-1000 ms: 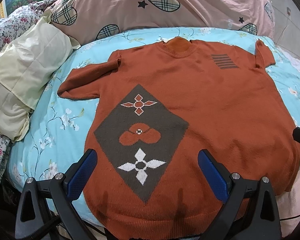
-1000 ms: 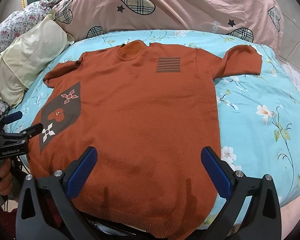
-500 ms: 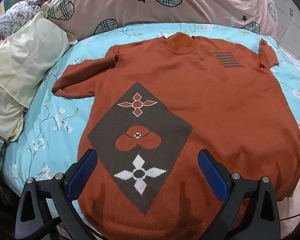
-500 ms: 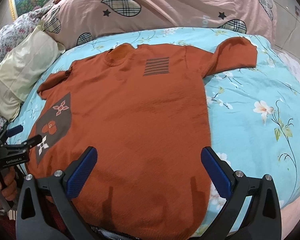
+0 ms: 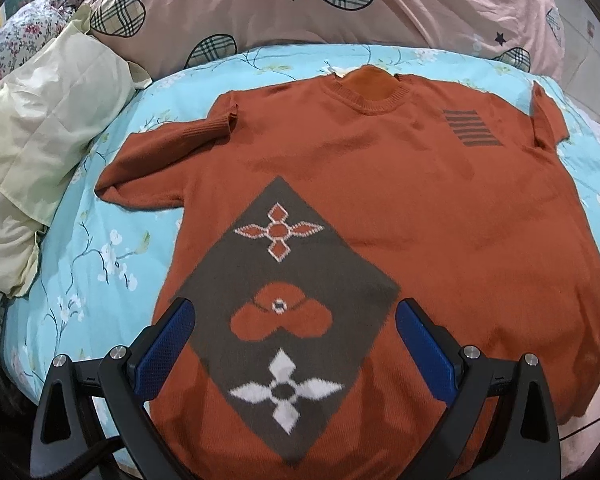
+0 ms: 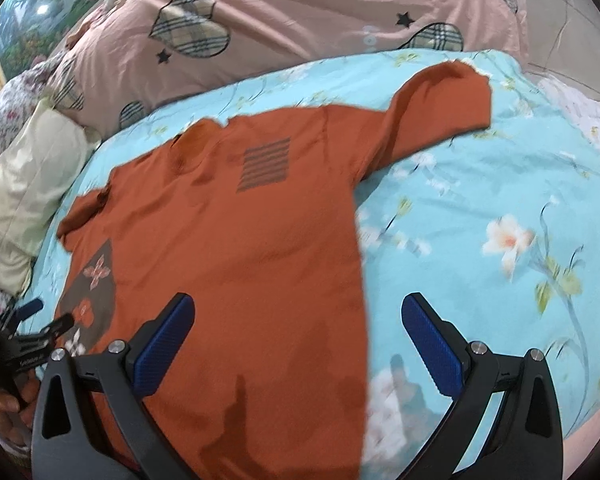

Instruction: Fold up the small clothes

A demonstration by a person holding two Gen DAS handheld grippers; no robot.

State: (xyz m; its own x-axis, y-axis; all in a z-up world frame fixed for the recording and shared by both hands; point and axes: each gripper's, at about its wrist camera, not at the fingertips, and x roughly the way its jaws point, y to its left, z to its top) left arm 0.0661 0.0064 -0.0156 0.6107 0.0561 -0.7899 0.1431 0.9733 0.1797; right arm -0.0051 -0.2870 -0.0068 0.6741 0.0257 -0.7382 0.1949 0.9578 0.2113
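Note:
An orange knit sweater (image 5: 420,208) lies flat, front up, on the light blue flowered bedsheet (image 5: 92,264). It has a grey diamond panel with flower shapes and a striped patch on the chest. It also shows in the right wrist view (image 6: 240,248). My left gripper (image 5: 292,344) is open and empty above the diamond panel near the hem. My right gripper (image 6: 296,336) is open and empty over the sweater's right side edge. The left gripper also shows at the left edge of the right wrist view (image 6: 40,320). The sweater's right sleeve (image 6: 436,108) lies stretched out; the left sleeve (image 5: 160,164) is bent.
A pink duvet with plaid hearts (image 5: 340,4) is piled at the back. A pale yellow pillow (image 5: 40,132) lies at the left beside flowered bedding (image 5: 12,40). Bare sheet (image 6: 500,200) lies right of the sweater.
Both grippers have moved forward over the sweater. The right wrist view has swung to the right, so more bare sheet shows. Both grippers stay open.

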